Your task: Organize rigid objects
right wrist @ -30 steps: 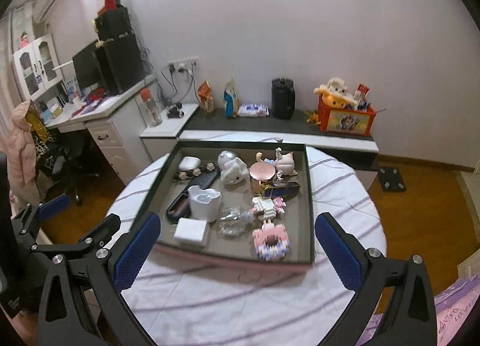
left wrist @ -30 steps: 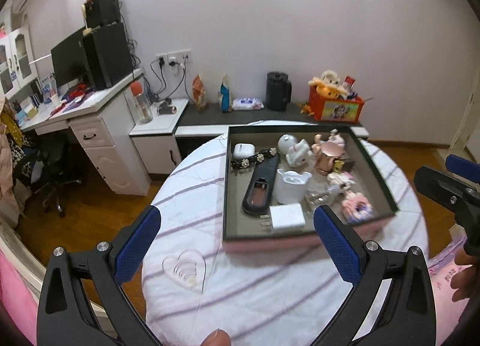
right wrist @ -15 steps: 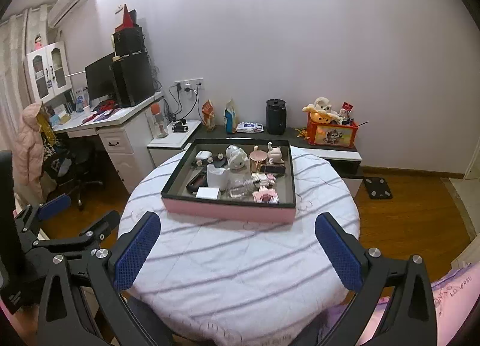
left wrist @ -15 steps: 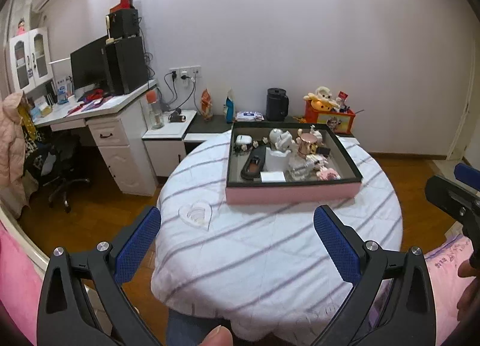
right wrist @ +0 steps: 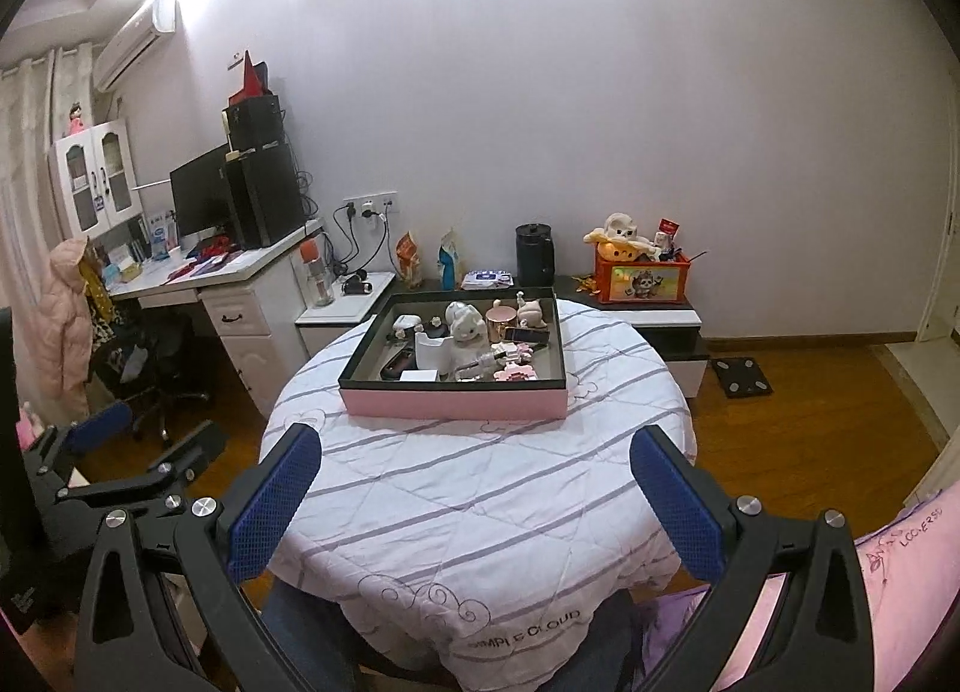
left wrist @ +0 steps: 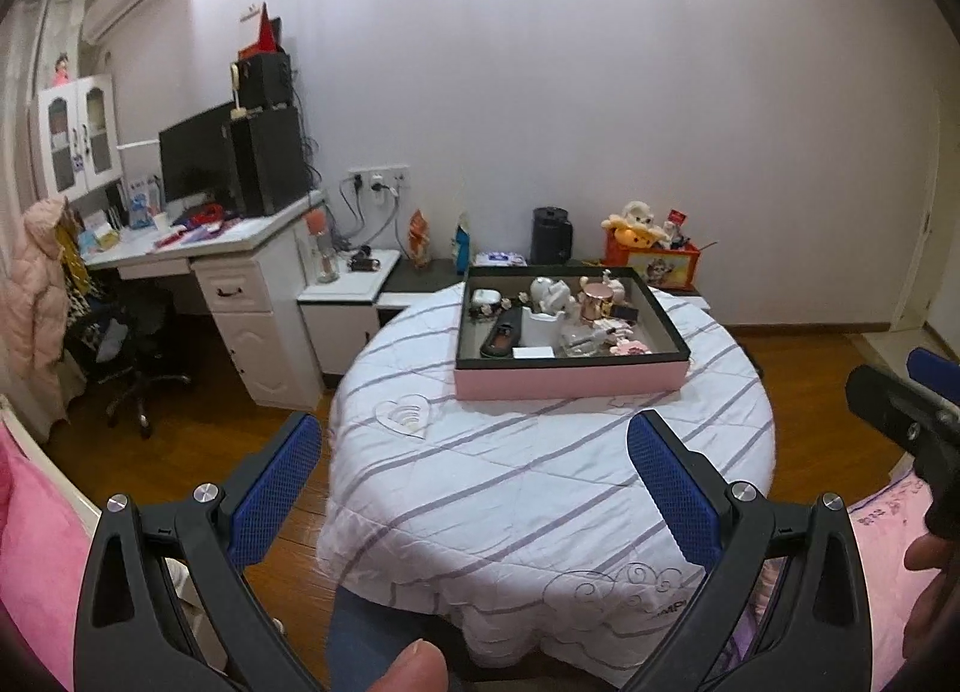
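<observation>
A pink-sided tray [left wrist: 570,377] [right wrist: 454,404] with a dark rim sits on the far half of a round table [left wrist: 540,482] [right wrist: 480,500] under a striped white cloth. Several small objects lie in it: a white cup [left wrist: 538,326], a copper cup [left wrist: 594,300], a white figurine [right wrist: 465,324], a dark case [left wrist: 503,335], a white block [right wrist: 418,376]. My left gripper [left wrist: 474,488] is open, held back from the table's near edge with nothing between its blue pads. My right gripper [right wrist: 474,497] is open too, equally far back and empty.
A white desk [left wrist: 228,248] with a monitor and an office chair [left wrist: 135,344] stands at left. A low cabinet [right wrist: 648,308] behind the table carries a black kettle [right wrist: 535,255] and an orange toy box [right wrist: 642,279]. Pink bedding [left wrist: 36,542] lies at both lower corners. Wooden floor surrounds the table.
Both grippers have pulled back and away from the tray, which was close below them and now lies far across the table. Both stay open and empty.
</observation>
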Demonstrator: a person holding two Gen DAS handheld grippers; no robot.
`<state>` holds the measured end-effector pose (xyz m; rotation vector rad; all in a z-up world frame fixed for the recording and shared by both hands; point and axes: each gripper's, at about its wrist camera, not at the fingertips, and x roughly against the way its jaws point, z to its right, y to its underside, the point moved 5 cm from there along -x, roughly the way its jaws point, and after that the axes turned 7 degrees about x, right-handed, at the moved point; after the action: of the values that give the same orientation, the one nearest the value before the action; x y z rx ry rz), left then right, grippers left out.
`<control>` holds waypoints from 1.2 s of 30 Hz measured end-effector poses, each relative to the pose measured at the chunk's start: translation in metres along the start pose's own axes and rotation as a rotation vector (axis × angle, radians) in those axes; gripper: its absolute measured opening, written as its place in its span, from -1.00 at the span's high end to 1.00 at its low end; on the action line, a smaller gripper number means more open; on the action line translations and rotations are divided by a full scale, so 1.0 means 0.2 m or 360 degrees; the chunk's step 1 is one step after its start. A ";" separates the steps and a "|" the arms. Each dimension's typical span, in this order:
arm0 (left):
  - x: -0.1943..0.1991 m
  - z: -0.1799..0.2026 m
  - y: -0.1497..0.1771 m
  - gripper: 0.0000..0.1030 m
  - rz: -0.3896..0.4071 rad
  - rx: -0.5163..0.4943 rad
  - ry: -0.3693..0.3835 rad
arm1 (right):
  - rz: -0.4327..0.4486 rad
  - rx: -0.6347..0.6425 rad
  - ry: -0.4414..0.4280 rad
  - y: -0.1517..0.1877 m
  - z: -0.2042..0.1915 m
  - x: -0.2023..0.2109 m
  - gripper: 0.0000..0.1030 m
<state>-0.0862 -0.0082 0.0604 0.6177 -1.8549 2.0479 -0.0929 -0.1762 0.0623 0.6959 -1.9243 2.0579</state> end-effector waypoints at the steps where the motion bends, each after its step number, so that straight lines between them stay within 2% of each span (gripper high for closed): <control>1: 0.01 -0.01 0.00 -1.00 0.0010 0.0003 -0.0006 | -0.0004 0.0008 -0.0003 0.00 -0.01 -0.01 -1.00; 20: 0.01 -0.02 0.00 -1.00 0.0015 0.0008 -0.0034 | -0.0022 0.0030 -0.0034 0.03 -0.06 -0.04 -1.00; 36: -0.01 -0.02 0.02 -1.00 -0.0049 0.0043 -0.0005 | -0.0022 0.0030 -0.0036 0.03 -0.06 -0.04 -1.00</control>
<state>-0.0869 -0.0041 0.0557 0.6528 -1.8107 2.0568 -0.0901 -0.1637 0.0530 0.7376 -1.9094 2.0712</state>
